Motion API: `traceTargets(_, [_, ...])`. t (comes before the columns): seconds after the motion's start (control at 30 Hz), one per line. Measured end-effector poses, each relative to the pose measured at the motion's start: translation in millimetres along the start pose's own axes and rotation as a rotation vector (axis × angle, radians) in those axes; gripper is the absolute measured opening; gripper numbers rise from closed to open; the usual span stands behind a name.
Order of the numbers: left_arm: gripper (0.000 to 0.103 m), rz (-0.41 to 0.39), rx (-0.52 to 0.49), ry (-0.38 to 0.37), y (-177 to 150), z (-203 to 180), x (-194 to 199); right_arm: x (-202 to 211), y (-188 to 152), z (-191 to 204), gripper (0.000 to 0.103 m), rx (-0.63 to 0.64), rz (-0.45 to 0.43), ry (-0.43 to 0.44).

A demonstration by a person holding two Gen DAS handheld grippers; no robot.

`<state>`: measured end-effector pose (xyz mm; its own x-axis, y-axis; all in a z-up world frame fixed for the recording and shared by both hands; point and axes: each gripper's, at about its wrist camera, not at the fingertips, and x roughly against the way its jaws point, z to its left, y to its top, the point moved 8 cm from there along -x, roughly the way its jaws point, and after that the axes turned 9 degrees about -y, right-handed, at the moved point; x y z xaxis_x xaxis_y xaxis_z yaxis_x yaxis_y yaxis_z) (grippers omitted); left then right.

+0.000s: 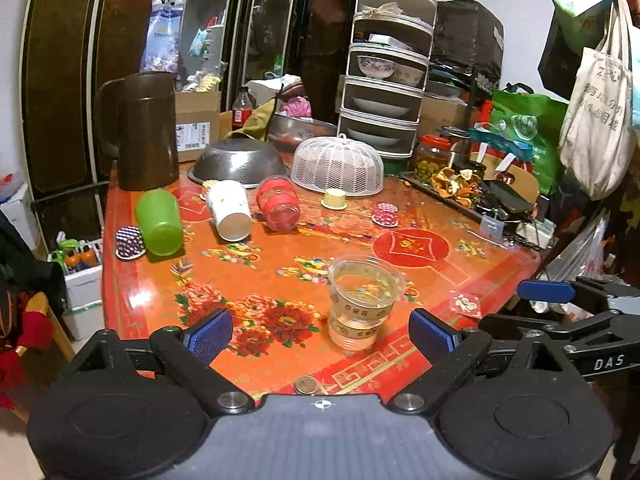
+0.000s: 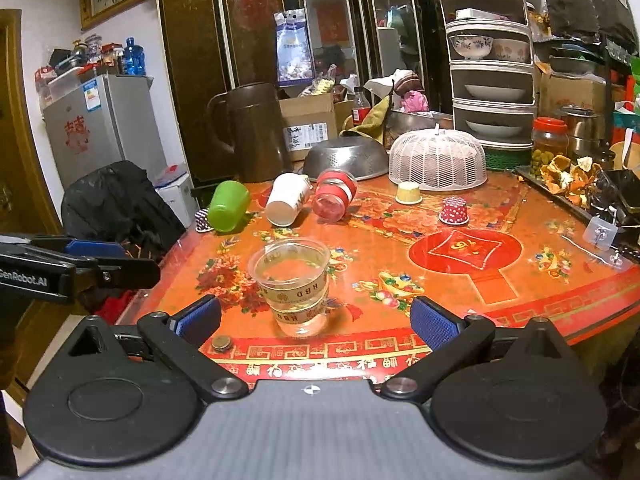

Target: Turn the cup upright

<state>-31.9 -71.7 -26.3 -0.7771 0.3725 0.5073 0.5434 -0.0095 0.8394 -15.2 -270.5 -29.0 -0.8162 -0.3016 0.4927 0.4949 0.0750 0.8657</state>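
A clear plastic cup (image 1: 362,300) with gold bands stands upright near the table's front edge; it also shows in the right wrist view (image 2: 294,290). Behind it a green cup (image 1: 159,222), a white paper cup (image 1: 229,210) and a red cup (image 1: 279,203) lie on their sides. They also show in the right wrist view: green cup (image 2: 228,206), white cup (image 2: 287,199), red cup (image 2: 334,197). My left gripper (image 1: 322,334) is open and empty just in front of the clear cup. My right gripper (image 2: 316,320) is open and empty, also just in front of it.
The red patterned table (image 1: 412,246) holds a steel bowl (image 1: 239,162), a mesh food cover (image 1: 338,165), a brown jug (image 1: 144,130), small cupcake-style cups (image 1: 385,214), a tiered dish rack (image 1: 386,80) and a coin (image 1: 306,385) at the front edge.
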Motion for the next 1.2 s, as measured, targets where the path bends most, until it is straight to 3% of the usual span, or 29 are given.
traceTargets(1.2, [0.096,0.011,-0.013,0.018,-1.8,0.2,-3.2,-2.1,-1.7,7.2,0.102,-0.002,-0.004,0.036])
